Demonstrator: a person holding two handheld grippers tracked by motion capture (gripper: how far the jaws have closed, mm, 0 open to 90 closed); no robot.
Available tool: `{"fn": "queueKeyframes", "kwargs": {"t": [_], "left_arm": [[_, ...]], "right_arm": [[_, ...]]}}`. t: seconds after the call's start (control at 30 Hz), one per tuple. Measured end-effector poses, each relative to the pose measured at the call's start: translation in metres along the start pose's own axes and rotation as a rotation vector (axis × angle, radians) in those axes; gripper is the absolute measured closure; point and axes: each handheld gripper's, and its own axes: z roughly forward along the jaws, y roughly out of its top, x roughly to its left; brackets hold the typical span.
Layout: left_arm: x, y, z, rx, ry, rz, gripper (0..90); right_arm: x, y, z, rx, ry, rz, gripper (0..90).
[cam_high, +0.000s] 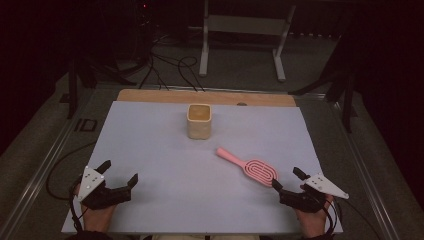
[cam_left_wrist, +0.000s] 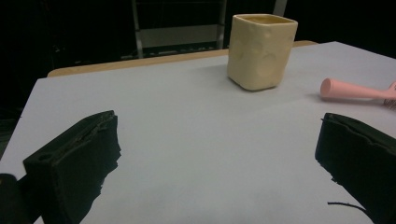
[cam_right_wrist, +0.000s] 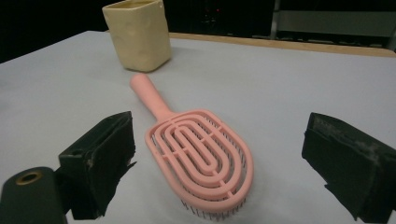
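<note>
A pale grey-white sheet (cam_high: 165, 150) covers the table, leaving a strip of bare wood (cam_high: 150, 96) along the far edge. On the far middle part of the sheet stands a cream, roughly square-sided cup (cam_high: 199, 121), upright and open at the top. Nearer the person and to the right of the cup lies a pink hairbrush (cam_high: 248, 167), flat on the sheet with its bristles down, its handle pointing toward the cup and its vented oval head toward the near right corner; brush and cup are apart. The left gripper (cam_high: 119, 172) rests low at the near left part of the sheet, held in the person's hand, its jaws spread wide with nothing between them, well apart from both cup and brush. The right gripper (cam_high: 286, 179) sits at the near right, jaws likewise wide apart, just beside the brush head. In the right gripper view the brush head (cam_right_wrist: 201, 161) lies on the sheet between the two black jaws, with a gap on each side and neither jaw touching it.
</note>
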Motion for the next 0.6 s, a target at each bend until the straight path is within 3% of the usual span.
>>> {"fn": "queueKeyframes", "kwargs": {"t": [0.6], "left_arm": [[-0.0007, -0.0001, 0.0007, 0.002, -0.003, 0.007, 0.6]], "right_arm": [[0.0009, -0.0013, 0.0023, 0.009, 0.004, 0.0, 9.2]]}}
